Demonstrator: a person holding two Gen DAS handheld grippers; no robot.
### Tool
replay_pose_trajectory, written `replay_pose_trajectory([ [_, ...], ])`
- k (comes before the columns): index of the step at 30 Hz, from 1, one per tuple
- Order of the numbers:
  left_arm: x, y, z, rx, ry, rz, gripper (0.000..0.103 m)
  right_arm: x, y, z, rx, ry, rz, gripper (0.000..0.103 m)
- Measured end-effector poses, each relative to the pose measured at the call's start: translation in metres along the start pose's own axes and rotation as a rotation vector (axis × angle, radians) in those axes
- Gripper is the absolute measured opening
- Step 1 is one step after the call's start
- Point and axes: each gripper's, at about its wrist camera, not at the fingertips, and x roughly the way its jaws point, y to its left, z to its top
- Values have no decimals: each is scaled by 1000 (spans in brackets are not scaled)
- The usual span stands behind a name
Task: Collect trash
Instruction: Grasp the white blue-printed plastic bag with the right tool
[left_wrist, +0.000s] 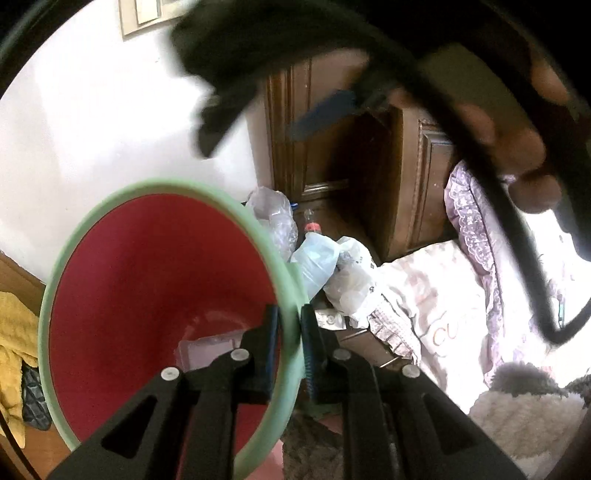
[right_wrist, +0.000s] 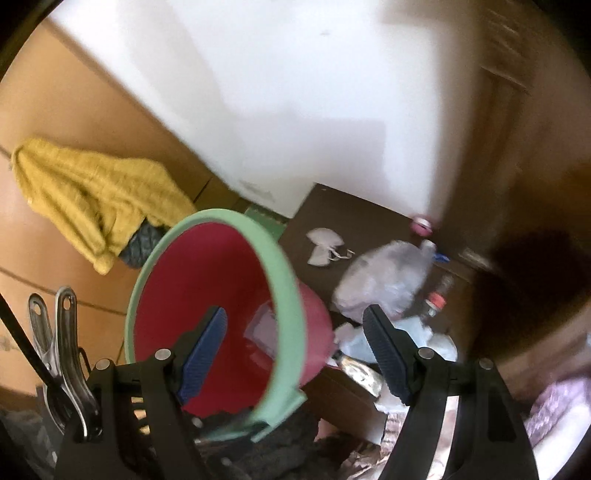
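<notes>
Left tongs (left_wrist: 290, 332) pinching green rim of red bin (left_wrist: 162, 280) at lower centre, right tongs (right_wrist: 295, 332) spread, plastic bags (right_wrist: 384, 284) right of bin.

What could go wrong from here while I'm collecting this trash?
The left tongs pinch only the pale green rim of the red plastic bucket, so it may twist or slip. The open right tongs straddle that rim and could knock it. The crumpled clear plastic bottle may skid away when grabbed.
</notes>
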Motion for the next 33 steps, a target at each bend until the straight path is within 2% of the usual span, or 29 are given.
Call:
replay_pose_trajectory([
  [14, 6, 0, 6, 35, 27, -33, 13, -20, -91, -68, 302, -23, -119, 78],
  [24, 6, -4, 9, 60, 44, -21, 14, 7, -124, -132, 478, 75, -113, 78],
  [29, 3, -8, 12, 63, 50, 32, 14, 26, -136, -140, 513, 109, -112, 78],
  [31, -2, -11, 15, 86, 36, 73, 19, 34, -139, -138, 518, 119, -116, 78],
  [33, -7, -12, 18, 92, 29, 90, 19, 43, -141, -135, 513, 127, -121, 78],
])
